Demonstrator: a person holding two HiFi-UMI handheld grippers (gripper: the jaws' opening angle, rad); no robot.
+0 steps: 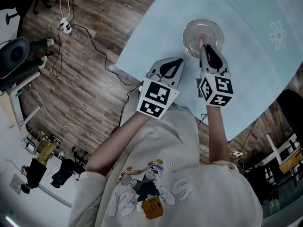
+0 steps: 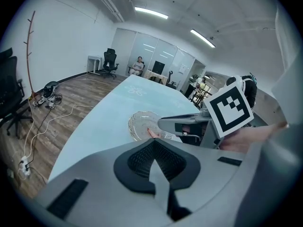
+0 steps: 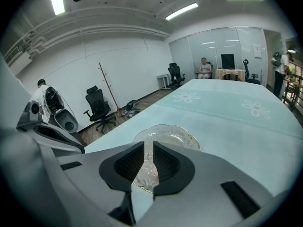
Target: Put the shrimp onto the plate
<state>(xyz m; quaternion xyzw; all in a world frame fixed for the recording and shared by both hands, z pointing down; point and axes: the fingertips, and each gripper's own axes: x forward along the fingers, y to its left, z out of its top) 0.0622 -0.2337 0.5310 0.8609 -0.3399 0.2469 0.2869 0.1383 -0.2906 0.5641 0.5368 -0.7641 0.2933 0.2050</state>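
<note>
One shrimp (image 2: 152, 133) between right tongs (image 3: 144, 149), over plate (image 1: 214, 31)

the head view looks steeply down from overhead onto the plate (image 1: 193, 31) near the worktop (image 1: 255, 65) edge. the left gripper view sits low, just short of the plate, facing along the worktop. the right gripper view is closest, just above the plate's near rim, facing the same way. all three share the plate.

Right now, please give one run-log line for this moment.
left gripper: shut, empty | right gripper: shut on shrimp, over plate
</note>
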